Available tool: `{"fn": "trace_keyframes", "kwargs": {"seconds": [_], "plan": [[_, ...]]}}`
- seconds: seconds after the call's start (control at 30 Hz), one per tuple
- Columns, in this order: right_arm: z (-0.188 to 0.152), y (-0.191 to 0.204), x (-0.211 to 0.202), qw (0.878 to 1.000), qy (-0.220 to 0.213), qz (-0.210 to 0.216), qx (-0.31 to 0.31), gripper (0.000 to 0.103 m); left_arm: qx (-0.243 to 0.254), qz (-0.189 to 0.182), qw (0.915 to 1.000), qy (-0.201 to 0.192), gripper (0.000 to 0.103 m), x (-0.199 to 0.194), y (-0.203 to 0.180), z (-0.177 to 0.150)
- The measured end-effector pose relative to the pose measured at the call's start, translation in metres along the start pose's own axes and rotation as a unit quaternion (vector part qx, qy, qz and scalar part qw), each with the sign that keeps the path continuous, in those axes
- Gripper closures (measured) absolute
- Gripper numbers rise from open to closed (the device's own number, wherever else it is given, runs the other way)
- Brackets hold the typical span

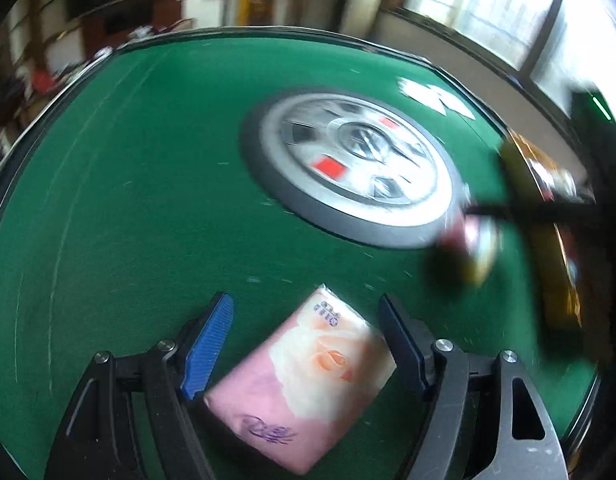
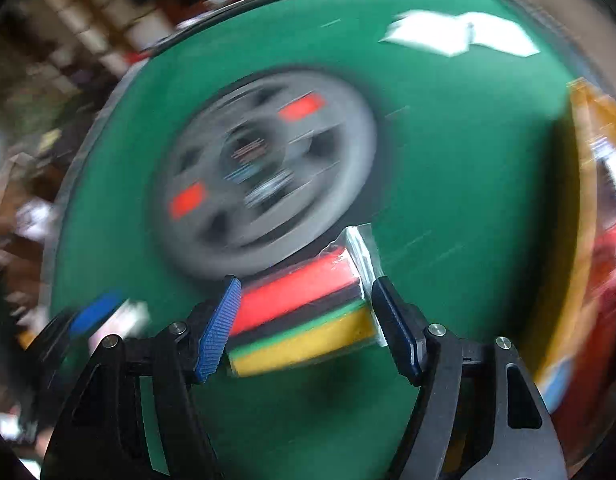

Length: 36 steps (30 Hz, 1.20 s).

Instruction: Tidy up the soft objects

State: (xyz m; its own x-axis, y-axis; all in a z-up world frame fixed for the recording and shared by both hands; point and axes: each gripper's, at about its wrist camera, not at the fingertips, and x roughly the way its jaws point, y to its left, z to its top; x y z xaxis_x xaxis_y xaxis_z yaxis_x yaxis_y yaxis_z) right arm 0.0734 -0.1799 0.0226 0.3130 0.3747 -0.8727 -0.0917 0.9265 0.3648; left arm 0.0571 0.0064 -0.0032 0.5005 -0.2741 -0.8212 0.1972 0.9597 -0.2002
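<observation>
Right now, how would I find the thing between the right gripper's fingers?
On the green table, in front of the grey central wheel, the right gripper holds the sponge pack. Only it has red, black, green and yellow stripes under clear wrap.

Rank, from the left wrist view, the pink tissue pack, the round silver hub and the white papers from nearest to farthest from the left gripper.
1. pink tissue pack: between the open fingers of the left gripper.
2. round silver hub: table centre, ahead.
3. white papers: far right edge.
</observation>
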Motion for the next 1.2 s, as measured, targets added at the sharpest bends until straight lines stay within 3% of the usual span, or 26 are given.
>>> {"fn": "trace_keyframes", "kwargs": {"seconds": [0.1,0.33,0.43,0.53,0.73,0.93,1.1,1.2], "plan": [[-0.017,0.018,0.000,0.998,0.022,0.046,-0.030,0.034,-0.051,0.002,0.9986,-0.012,0.028,-0.007,0.023,0.005],[-0.008,0.057,-0.002,0.989,-0.026,0.013,-0.142,0.034,-0.133,-0.014,0.9895,-0.056,0.028,-0.026,0.061,0.008],[0.007,0.052,0.017,0.988,-0.019,0.024,-0.148,0.034,-0.143,-0.020,0.9881,-0.053,0.028,-0.024,0.067,0.009],[0.001,0.050,0.025,0.988,0.000,0.044,-0.151,0.034,-0.150,-0.021,0.9872,-0.051,0.028,-0.023,0.071,0.010],[-0.031,0.039,0.016,0.981,0.047,0.128,-0.137,0.033,-0.140,-0.027,0.9883,-0.055,0.028,-0.026,0.066,0.010],[-0.052,0.063,0.015,0.984,0.006,0.043,-0.174,0.033,-0.095,-0.025,0.9937,-0.055,0.028,-0.035,0.054,0.012],[-0.048,0.085,0.023,0.985,-0.034,-0.035,-0.166,0.033,-0.057,-0.012,0.9941,-0.091,0.028,-0.059,0.054,0.009],[-0.044,0.093,0.034,0.977,-0.046,-0.088,-0.187,0.035,-0.047,-0.016,0.9963,-0.070,0.028,-0.052,0.055,0.010]]}}
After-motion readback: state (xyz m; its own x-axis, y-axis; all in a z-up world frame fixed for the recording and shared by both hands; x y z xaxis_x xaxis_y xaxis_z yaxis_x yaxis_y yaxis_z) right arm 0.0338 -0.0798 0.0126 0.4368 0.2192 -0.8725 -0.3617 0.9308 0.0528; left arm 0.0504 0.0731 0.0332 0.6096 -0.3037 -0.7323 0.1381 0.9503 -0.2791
